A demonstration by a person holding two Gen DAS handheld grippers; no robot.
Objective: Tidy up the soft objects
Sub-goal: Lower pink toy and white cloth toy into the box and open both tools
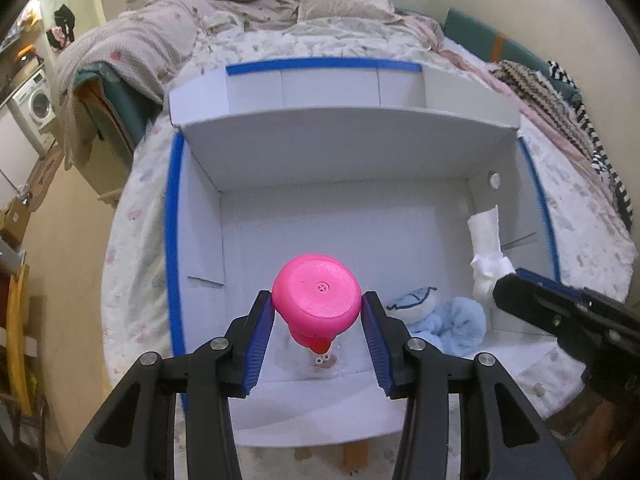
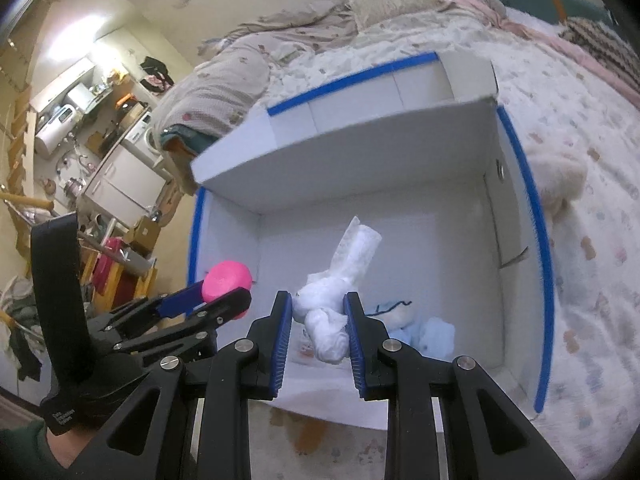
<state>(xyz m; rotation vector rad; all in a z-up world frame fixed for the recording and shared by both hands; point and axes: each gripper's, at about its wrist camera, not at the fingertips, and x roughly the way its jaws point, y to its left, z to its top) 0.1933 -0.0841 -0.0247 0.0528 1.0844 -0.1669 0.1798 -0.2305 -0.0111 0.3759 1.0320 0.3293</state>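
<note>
I have my left tongs clamped on the pink toy and my right tongs gripping the white cloth bundle, both poised directly above the open white box.

The pink toy is hiding most of a small googly-eyed thing lying on the box floor, which is too small to identify. In the right wrist view the white cloth bundle is covering part of the light blue plush, and something, perhaps the same small thing, is showing only as a blur. The dim, distorted room corner is blurring the kitchen clutter.
</note>
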